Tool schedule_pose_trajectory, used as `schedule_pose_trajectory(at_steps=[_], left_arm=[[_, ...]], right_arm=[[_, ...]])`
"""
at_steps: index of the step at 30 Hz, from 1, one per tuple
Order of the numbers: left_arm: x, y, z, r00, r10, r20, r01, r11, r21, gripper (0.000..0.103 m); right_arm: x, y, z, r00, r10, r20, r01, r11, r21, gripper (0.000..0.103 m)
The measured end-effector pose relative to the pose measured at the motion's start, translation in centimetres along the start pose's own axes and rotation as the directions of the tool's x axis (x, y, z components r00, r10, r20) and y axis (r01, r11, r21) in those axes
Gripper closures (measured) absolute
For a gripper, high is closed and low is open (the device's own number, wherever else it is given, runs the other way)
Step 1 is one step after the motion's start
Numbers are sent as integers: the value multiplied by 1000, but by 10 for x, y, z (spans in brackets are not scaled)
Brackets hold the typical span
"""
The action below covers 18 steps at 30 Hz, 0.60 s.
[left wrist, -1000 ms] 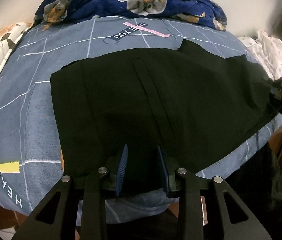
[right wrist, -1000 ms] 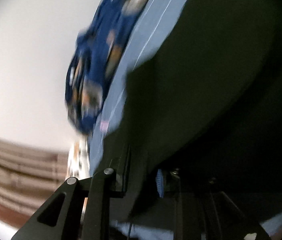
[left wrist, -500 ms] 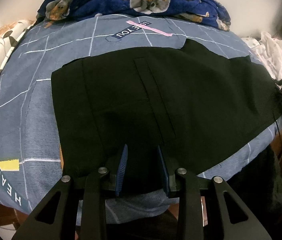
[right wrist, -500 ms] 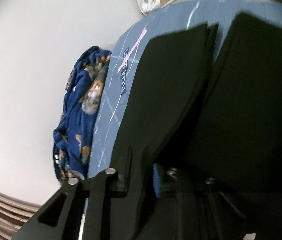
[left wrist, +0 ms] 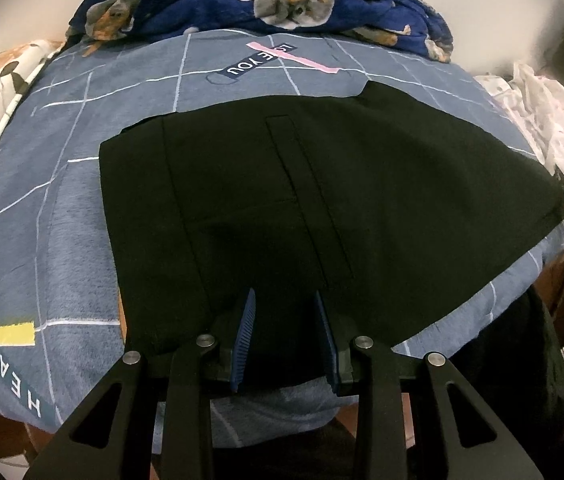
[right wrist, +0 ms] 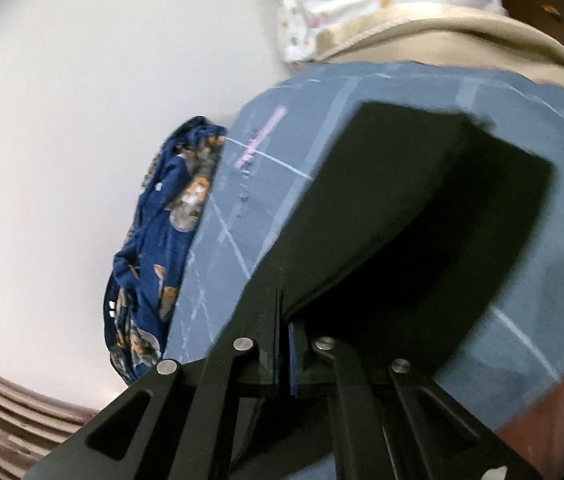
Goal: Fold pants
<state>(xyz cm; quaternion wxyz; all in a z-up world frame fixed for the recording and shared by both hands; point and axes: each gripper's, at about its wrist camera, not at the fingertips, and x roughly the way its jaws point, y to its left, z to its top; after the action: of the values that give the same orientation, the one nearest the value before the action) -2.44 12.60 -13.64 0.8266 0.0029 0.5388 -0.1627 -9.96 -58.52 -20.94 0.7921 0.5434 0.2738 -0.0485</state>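
Left wrist view: black pants [left wrist: 321, 200] lie flat on the blue bedspread [left wrist: 42, 240], with the left claw [left wrist: 285, 336] pinching their near edge. The right claw [right wrist: 285, 344] is clamped on the far end, lifting it. Folding is underway; next, carry that end across and lay it square.

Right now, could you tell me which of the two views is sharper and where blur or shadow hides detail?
Left wrist view: sharp, though fisheye bends the bedspread and the black pants lose detail in shadow near the left gripper. Right wrist view: softly motion-blurred, pants dark under the lifted fold.
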Motion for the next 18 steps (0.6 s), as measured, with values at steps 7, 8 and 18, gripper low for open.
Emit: schedule_pose_trajectory(at_steps=[7,8,18], left_arm=[[-1,5,1,1000,-29,-1,29,1000,-4,71],[-1,4,1,1000,-25,-3,25,1000,3,71],[-1,0,-1,1000,-13,-2,13,1000,20,67]], right_arm=[[-15,-51,-17,1000,0,18,-2,994,113,98],[-16,-53,-17,1000,6,17,-8,993,117,98],[-9,-41,-29,993,114,-41,-108,986,127,90]])
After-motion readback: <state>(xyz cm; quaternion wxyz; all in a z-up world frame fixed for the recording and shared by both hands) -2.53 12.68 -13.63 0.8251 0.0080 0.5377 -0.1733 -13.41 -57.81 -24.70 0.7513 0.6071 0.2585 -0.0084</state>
